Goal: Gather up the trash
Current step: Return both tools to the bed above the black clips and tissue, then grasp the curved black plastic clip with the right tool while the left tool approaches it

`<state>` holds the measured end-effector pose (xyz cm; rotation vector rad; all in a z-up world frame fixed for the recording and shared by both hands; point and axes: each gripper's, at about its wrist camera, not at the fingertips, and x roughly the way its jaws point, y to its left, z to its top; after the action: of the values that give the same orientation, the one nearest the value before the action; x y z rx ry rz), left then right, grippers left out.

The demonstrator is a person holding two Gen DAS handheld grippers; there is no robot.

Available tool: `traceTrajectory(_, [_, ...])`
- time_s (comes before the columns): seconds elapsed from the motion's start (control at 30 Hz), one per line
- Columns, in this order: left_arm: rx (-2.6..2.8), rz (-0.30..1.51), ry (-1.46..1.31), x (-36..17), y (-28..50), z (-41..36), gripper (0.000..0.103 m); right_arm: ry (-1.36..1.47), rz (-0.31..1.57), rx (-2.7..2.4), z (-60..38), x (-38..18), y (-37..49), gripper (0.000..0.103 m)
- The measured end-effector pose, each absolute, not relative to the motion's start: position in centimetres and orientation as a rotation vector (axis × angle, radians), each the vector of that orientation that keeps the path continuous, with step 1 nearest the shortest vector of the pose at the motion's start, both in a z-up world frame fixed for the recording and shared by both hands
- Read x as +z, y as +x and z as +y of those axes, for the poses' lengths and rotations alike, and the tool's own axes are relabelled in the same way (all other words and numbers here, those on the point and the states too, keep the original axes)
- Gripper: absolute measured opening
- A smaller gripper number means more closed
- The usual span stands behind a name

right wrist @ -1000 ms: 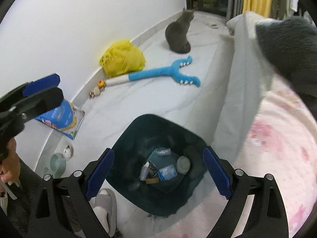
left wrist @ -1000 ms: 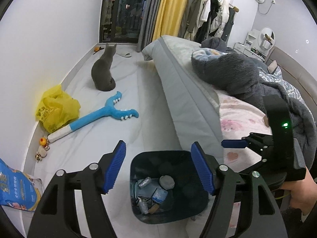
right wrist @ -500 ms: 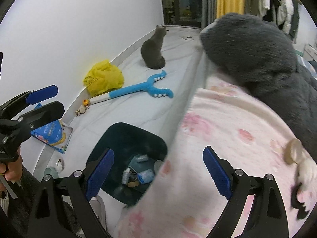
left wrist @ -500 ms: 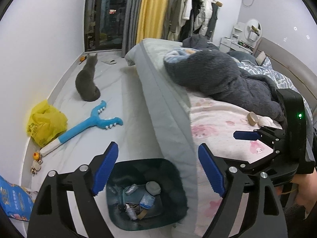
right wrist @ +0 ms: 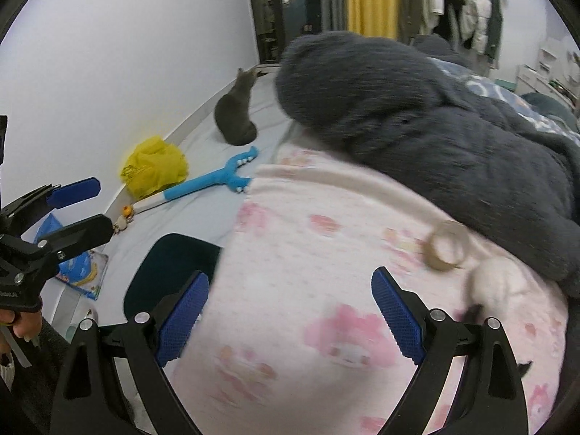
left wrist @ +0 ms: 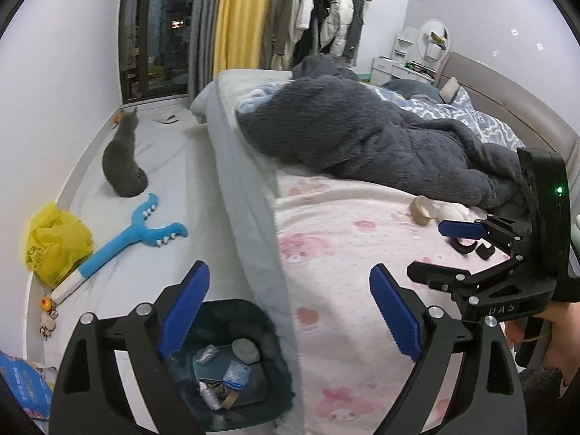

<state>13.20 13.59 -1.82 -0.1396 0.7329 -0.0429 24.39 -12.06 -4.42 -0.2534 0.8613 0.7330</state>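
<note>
Both of your claws have swung away from the dark teal plastic trash bin (left wrist: 250,369) on the floor and now face the bed, so the drop-off looks finished and the hunt for the next piece begins. Your left claw (left wrist: 290,322) is spread wide and carries nothing; it hangs over the edge of the bed, with the bin still showing just below its left finger. Your right claw (right wrist: 290,320) is equally wide and empty, held above the pink cartoon-print blanket (right wrist: 326,272), with only the bin's rim peeking out beside the bed. A second ago the bin filled the middle of both views; now the blanket does. The likely next targets lie on that blanket, against the heap of dark grey fluffy bedding (left wrist: 362,137): a brown cardboard tape-roll core (right wrist: 445,246), a crumpled white tissue-like wad (right wrist: 489,282) just beside it, and small black bits (left wrist: 471,248) nearer you, which are too blurred to name. The core sits beyond your right claw's right finger, so I judge you should carry that claw forward and rightward to straddle it.
</note>
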Motion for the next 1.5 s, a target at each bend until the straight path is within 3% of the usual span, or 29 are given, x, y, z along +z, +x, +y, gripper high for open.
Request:
traceTrajectory(0.73, [-0.156, 0.757, -0.104, -2.8, 16.2, 5.1, 0.093, -0.152, 0.834, 0.478, -25.5, -5.0, 27.4, 0.092])
traceTrajectory(0.93, [-0.18, 0.767, -0.086, -3.3, 17.0, 3.2, 0.093, -0.141, 0.855, 0.433, -28.1, -6.5, 28.0, 0.083])
traceTrajectory(1.1, [-0.196, 0.78, -0.077, -4.0, 17.7, 1.9, 0.093, -0.116, 0.861, 0.405, -30.3, -7.2, 28.4, 0.082])
traceTrajectory(1.5, [-0.25, 0.779, -0.045, -5.3, 19.3, -1.5, 0.093, -0.058, 0.912, 0.393, -32.5, -9.7, 29.5, 0.062])
